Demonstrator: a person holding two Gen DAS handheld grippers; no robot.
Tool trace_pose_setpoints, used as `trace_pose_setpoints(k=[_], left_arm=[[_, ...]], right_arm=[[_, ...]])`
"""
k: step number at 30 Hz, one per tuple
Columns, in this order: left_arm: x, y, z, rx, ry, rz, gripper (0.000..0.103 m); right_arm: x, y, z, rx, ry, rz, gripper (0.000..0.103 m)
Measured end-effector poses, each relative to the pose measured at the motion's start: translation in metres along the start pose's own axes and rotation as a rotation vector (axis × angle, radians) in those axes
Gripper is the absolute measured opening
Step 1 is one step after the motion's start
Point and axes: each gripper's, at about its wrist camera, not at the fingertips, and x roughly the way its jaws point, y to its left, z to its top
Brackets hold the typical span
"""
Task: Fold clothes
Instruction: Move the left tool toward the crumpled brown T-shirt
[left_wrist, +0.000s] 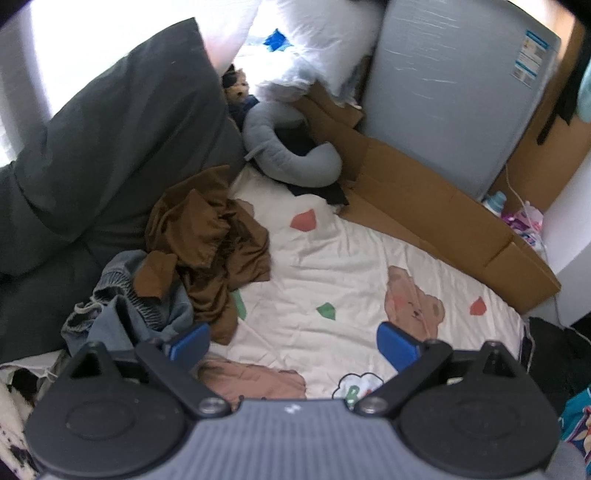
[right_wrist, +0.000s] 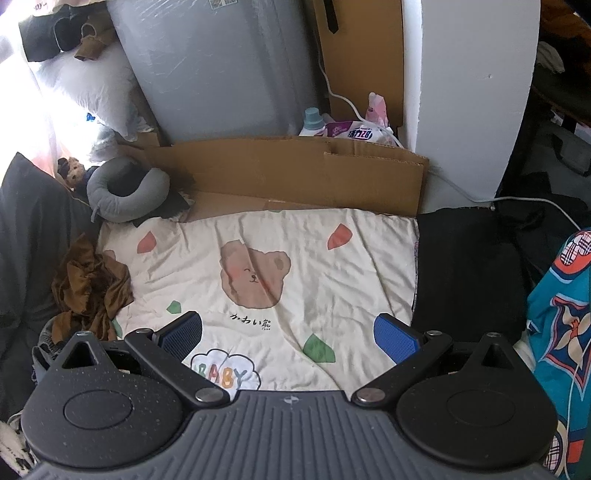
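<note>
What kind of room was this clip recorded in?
Most likely a cluttered bedroom: a bear-print quilt spread as the work surface, a dark pillow and a grey neck pillow beside it, crumpled brown garment waiting.

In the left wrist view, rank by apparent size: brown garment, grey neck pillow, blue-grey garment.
1. Brown garment
2. Blue-grey garment and grey neck pillow: similar; the garment is nearer and partly hidden, so unranked.

The quilt (right_wrist: 303, 236) was matt, creased cotton-like cloth. At nine o'clock the brown garment (left_wrist: 207, 240) showed a slight satin sheen, and the jeans (left_wrist: 147, 306) beside it were coarse denim. The cardboard (right_wrist: 295, 173) at twelve o'clock was dull, corrugated paperboard. The fingers (right_wrist: 395, 338) carried ribbed blue rubbery pads on matt black plastic.
</note>
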Motion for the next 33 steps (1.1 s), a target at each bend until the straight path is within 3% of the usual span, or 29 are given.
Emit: trace_pose_setpoints(k=[12,17,20,33], left_arm=[[0.013,0.035,0.006,-0.063,-0.032,0.007,0.095],[0.024,0.053,0.009,-0.163,-0.063,0.036,0.093],[0.031,0.062,0.010,-0.172,-0.062,0.065,0.093],[0.099,0.103,0.007,-0.183,-0.075,0.146,0.093]], right_arm=[[0.024,0.001,0.009,-0.020,0.008,0.011,0.102],[0.043,0.000,0.015,0.006,0.037,0.078,0.102],[0.058,0.003,0.018,-0.007,0.039,0.089,0.102],[0.115,0.007,0.027,-0.030,0.031,0.139,0.102]])
